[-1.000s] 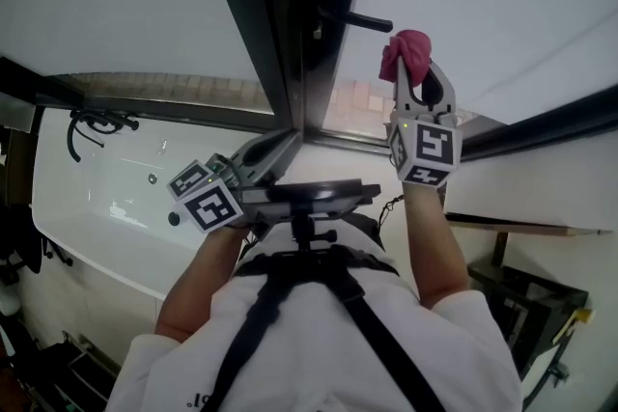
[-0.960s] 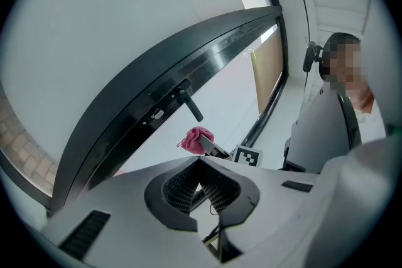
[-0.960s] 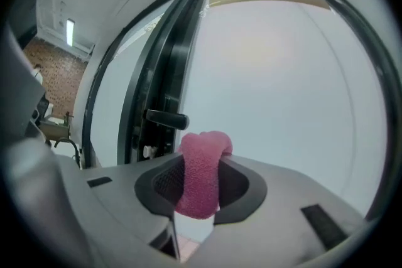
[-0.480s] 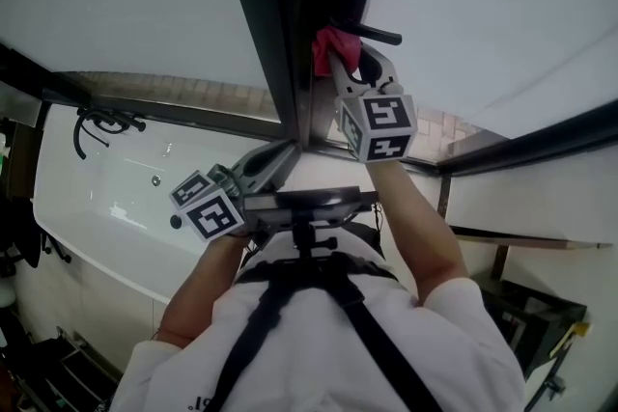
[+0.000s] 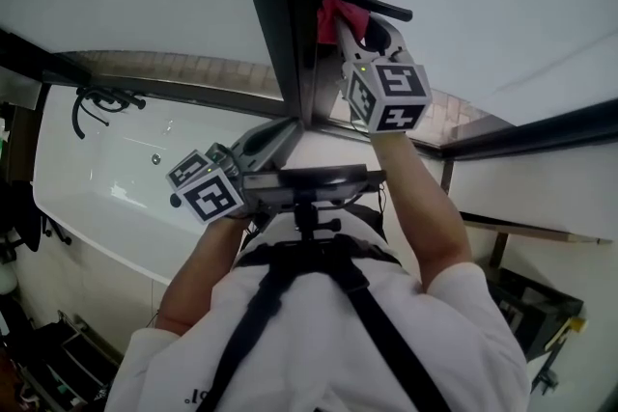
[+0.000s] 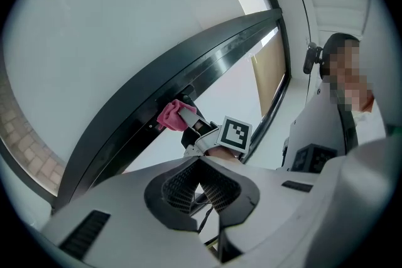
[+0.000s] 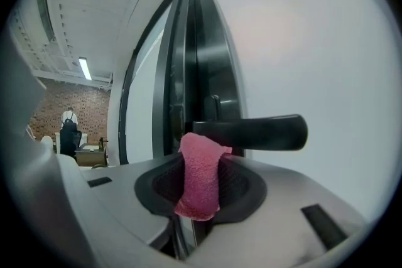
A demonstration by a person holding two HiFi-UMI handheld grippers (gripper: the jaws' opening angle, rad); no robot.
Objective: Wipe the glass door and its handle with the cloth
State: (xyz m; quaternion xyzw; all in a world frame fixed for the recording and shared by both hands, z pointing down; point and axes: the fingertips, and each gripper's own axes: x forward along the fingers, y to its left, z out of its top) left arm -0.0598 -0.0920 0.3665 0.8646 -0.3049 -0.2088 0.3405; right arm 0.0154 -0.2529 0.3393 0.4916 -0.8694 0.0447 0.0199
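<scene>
At the glass door (image 5: 483, 5), right gripper (image 5: 357, 29) clamps the cloth (image 7: 201, 176) at the handle (image 7: 257, 133); left gripper (image 6: 200, 188) closed, empty.

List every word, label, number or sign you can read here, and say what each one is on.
No text here can be read.
Left gripper and right gripper: their cubes carry only black-and-white square patterns, no letters or numbers.
Shirt: small dark print at the picture's lower edge in the head view, too small and cut off to read.
Cloth and handle: no print.
</scene>
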